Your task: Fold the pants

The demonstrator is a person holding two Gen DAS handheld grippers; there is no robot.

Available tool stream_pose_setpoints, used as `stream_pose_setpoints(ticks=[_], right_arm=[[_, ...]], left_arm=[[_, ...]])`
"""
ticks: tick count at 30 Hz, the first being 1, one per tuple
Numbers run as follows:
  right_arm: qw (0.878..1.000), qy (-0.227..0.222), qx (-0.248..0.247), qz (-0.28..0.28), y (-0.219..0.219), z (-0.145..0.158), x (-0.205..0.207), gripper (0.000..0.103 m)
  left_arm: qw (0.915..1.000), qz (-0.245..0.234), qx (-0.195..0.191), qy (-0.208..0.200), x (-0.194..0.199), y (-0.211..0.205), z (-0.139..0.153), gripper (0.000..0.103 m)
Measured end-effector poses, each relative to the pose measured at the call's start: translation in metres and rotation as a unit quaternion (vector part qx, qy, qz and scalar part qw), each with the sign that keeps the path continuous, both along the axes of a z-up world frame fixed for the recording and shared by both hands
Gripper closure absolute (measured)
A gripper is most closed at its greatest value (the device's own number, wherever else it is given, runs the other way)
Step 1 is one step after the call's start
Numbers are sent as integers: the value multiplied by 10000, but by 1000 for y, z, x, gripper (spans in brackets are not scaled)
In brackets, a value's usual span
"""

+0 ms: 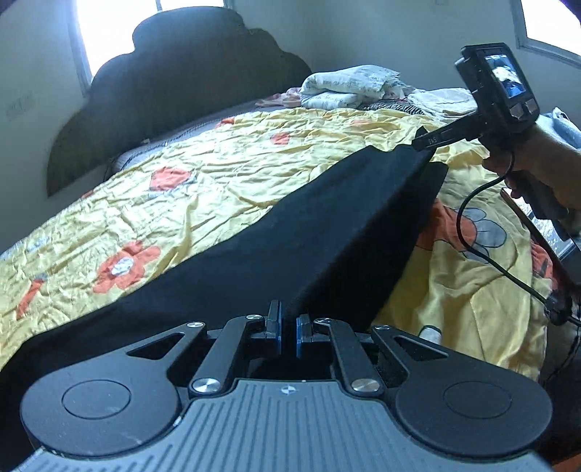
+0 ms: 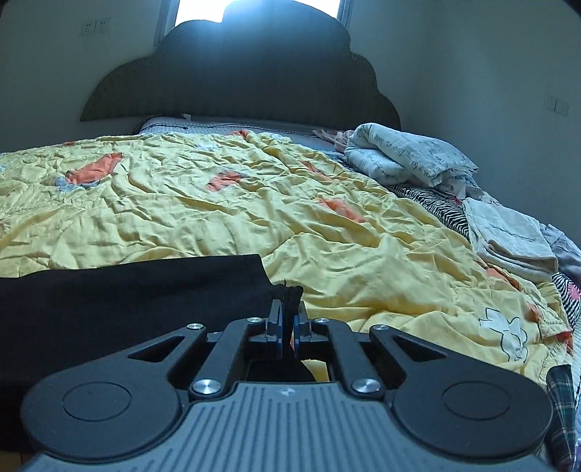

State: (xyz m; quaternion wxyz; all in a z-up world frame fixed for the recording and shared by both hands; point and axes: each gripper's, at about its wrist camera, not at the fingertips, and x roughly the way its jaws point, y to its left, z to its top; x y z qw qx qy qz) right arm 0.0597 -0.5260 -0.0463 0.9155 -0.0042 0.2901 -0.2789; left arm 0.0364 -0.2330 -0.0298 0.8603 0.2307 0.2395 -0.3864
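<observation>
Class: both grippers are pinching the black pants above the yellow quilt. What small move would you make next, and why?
Probably carry both pinched edges together across the yellow quilt and lay them on the flat part. The left gripper and right gripper are each shut on the black pants, whose cloth hangs lifted between them, partly folded.

Bright window (image 2: 258,7) behind dark scalloped headboard (image 2: 239,72); pale walls (image 2: 472,65).

The black pants (image 1: 276,232) run out of frame at the lower left, their far end unseen; the right claw (image 1: 423,143) tips vanish in their cloth near the bed's right edge.
</observation>
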Motion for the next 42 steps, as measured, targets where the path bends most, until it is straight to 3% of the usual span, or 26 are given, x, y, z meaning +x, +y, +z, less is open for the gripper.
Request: stream_pose_setpoints(ticks=[7,9,10,11,12,14,15,17,18,21,23,26,27,28,30,32,35,37,38,42], right_arm=[[9988,127,479,-51,-14,-14,-8,97],[9979,170,616,-85,-19,-18,-9,93],[9971,193,731,-108,-22,-20,-8,92],[9967,130,781,-174,-23,-18,-10,86],[9968,59,749,-291,-24,-14,-12,73],[9966,-294,404,-661,-20,0,-22,61],[9955,-502,210,-779,-16,9,-26,61],[9965,-705,23,-439,-3,24,-25,59],[9978,-649,112,-30,4,28,-17,60],[9904,-314,797,1087,25,20,16,57],[9817,-72,1109,1547,35,8,36,52],[9813,434,1018,1573,37,-13,54,34],[9843,421,934,1434,33,-19,53,29],[9877,336,933,1211,28,-18,50,29],[9923,138,865,877,27,-10,41,28],[9896,-84,870,1147,37,0,31,28],[9809,172,890,1724,61,-3,34,28],[9811,574,611,1743,70,-15,43,28],[9835,551,569,1629,69,-20,42,24],[9861,-8,815,1448,65,-8,22,24]], left_arm=[[9998,-87,202,-21,-6,-3,-11,94],[9995,-153,291,-22,-5,-5,-12,94],[9993,-171,331,24,-3,-6,-13,81],[9994,-159,316,60,-4,-5,-13,78],[9993,-206,273,131,-4,-3,-11,78],[9988,-347,129,321,-5,2,-3,63],[9982,-429,14,418,-4,5,2,57],[9973,-473,-269,498,-4,9,12,42],[9969,-439,-420,504,-2,10,18,40],[9932,-20,-995,607,14,18,32,30],[9904,426,-1095,732,30,22,30,29],[9906,945,-364,925,53,15,4,37],[9897,1022,-70,998,57,12,-7,40],[9897,1023,-10,1000,57,12,-13,40],[9920,961,-140,811,48,14,-8,40],[9935,812,-308,734,41,13,0,36],[9950,698,-370,609,36,8,5,33],[9951,667,-117,715,36,2,-2,34],[9948,701,-89,737,34,4,-4,36],[9929,1030,-466,372,39,28,10,32]])
